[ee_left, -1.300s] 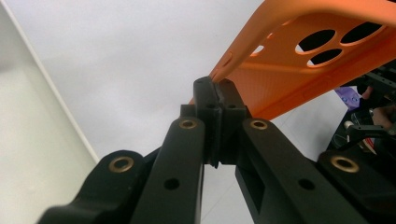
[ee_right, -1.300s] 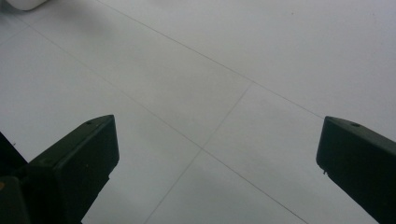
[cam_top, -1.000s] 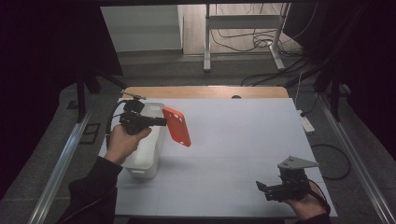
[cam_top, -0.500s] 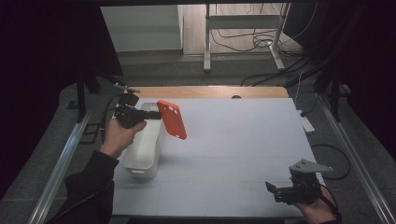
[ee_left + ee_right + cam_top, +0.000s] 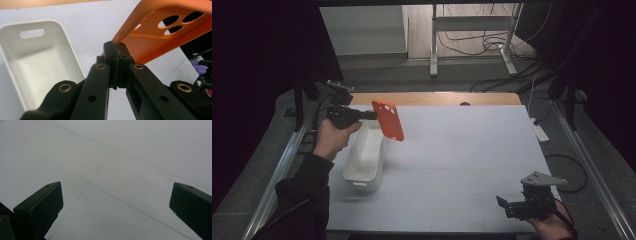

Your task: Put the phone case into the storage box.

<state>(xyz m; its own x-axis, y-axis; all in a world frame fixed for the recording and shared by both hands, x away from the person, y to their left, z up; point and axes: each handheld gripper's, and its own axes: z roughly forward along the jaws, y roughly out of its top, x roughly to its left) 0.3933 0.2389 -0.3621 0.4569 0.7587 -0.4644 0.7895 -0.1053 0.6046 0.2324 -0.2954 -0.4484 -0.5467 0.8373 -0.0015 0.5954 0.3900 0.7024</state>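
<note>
An orange phone case [image 5: 388, 120] with camera holes hangs in the air above the far end of a white bin [image 5: 364, 155]. My left gripper [image 5: 373, 115] is shut on the case's edge, at the table's left. In the left gripper view the jaws pinch the case's rim [image 5: 120, 37], and the empty white bin [image 5: 37, 65] lies below to the left. My right gripper [image 5: 504, 205] rests near the table's front right corner, open, with only bare white table between its fingers [image 5: 40, 207].
The white table [image 5: 462, 150] has a wooden strip along its far edge. Metal rails run down both sides. Beyond the table stand a metal frame and loose cables on the floor.
My left gripper has carried the orange case up and toward the far left, off the bin's middle. The right gripper has slid slightly toward the front edge.
</note>
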